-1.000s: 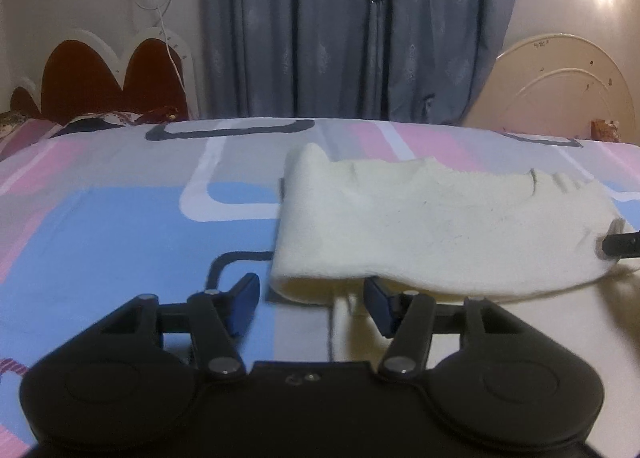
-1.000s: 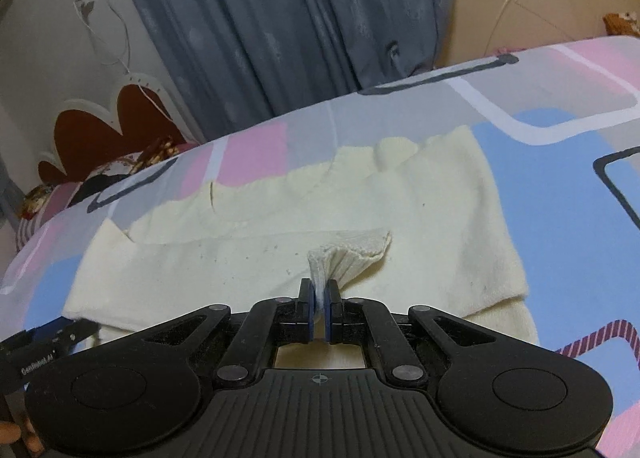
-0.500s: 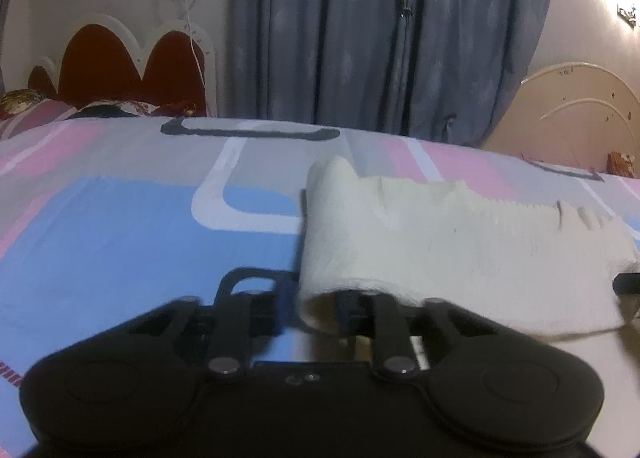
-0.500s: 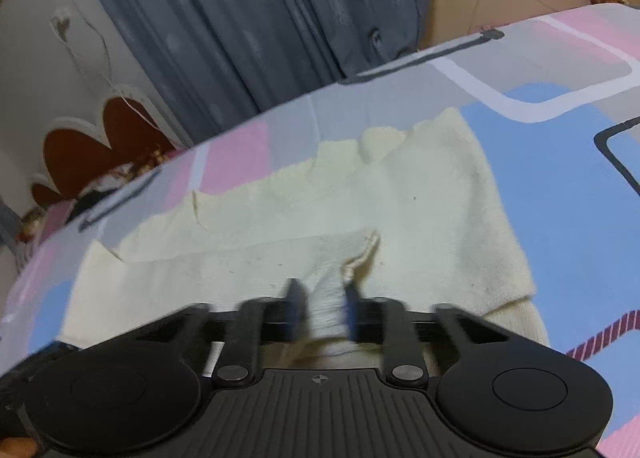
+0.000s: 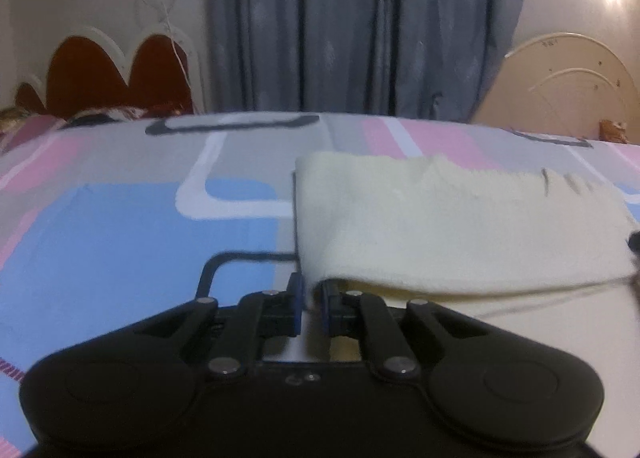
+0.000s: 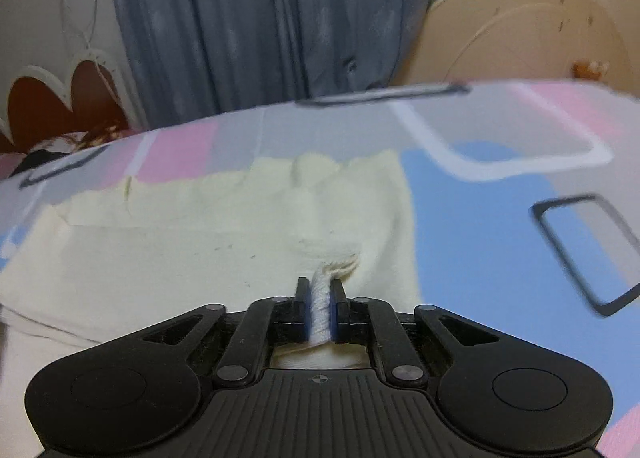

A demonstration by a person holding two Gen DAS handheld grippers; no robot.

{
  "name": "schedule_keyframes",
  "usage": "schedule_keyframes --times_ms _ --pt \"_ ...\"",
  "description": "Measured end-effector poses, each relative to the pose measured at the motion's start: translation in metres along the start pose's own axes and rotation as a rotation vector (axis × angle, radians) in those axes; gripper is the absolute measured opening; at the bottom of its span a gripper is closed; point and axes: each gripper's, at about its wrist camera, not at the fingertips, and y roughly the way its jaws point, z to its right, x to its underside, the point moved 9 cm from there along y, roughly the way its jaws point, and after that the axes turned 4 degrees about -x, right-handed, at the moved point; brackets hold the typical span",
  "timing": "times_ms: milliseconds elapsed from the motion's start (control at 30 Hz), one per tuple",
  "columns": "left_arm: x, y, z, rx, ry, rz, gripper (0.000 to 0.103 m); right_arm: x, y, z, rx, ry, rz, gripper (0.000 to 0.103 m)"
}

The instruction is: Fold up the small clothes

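The left gripper (image 5: 311, 300) points forward and somewhat downward over the bed. Its two blue-padded fingers (image 5: 295, 304) stand close together, and the near left corner of the cream garment (image 5: 440, 225) runs down between them. By the log the jaws are opening a little at this moment, but the cloth is still pinched between the pads. From this corner the folded edge of the garment rises off the bed and goes to the right as a raised flap, with a shadowed hollow under it.

The right gripper (image 6: 320, 314) also points forward and down, tilted at about the same angle. Its jaws are closed on a bunched fold of the cream garment (image 6: 200, 250), which stands as a white ribbed strip between the blue pads (image 6: 306, 312). Small wrinkles spread from the pinch into the cloth just ahead.

The garment lies spread on the bedsheet (image 5: 120, 225), near the front edge of the bed, and both grippers hold its near side, one at each end. In the right wrist view a second layer lies over the far part, with an uneven far edge.

The bedsheet has pink, blue and grey blocks with white and dark outlines. Behind the bed hang grey-blue curtains (image 5: 360, 25). At the left stands a dark red headboard (image 5: 116, 73) with a white scalloped border, and at the right a cream rounded board (image 5: 560, 85). Both views are slightly blurred.
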Motion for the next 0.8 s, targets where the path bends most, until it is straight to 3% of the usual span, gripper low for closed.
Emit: schedule_keyframes --times_ms 67,167,233,333,500,633,700,800 --pt "0.000 -0.011 -0.008 0.022 -0.038 -0.011 0.021 -0.006 -0.009 0.008 0.036 0.025 0.038 0.008" --pt "-0.012 -0.024 -0.013 0.060 -0.107 0.021 0.022 -0.015 -0.024 0.017 0.054 0.035 0.098 0.008" --pt "-0.024 -0.022 -0.004 0.092 -0.130 0.030 0.022 -0.020 -0.027 0.008 -0.002 0.043 0.115 0.008" --pt "-0.038 0.001 0.016 0.149 -0.151 0.000 0.022 -0.022 -0.013 -0.019 -0.082 0.021 0.060 0.009" --pt "-0.036 0.045 0.023 0.131 -0.177 -0.066 0.022 -0.017 0.007 -0.049 -0.142 -0.042 0.000 0.009" --pt "-0.035 0.048 0.019 0.159 -0.193 -0.063 0.022 -0.004 0.026 -0.039 -0.055 -0.162 -0.033 0.008" --pt "-0.039 0.046 0.015 0.147 -0.188 -0.039 0.022 -0.005 0.026 -0.023 0.004 -0.160 -0.029 0.008" --pt "-0.040 0.060 0.008 0.127 -0.212 -0.062 0.022 -0.005 0.028 -0.017 0.020 -0.181 -0.037 0.008"
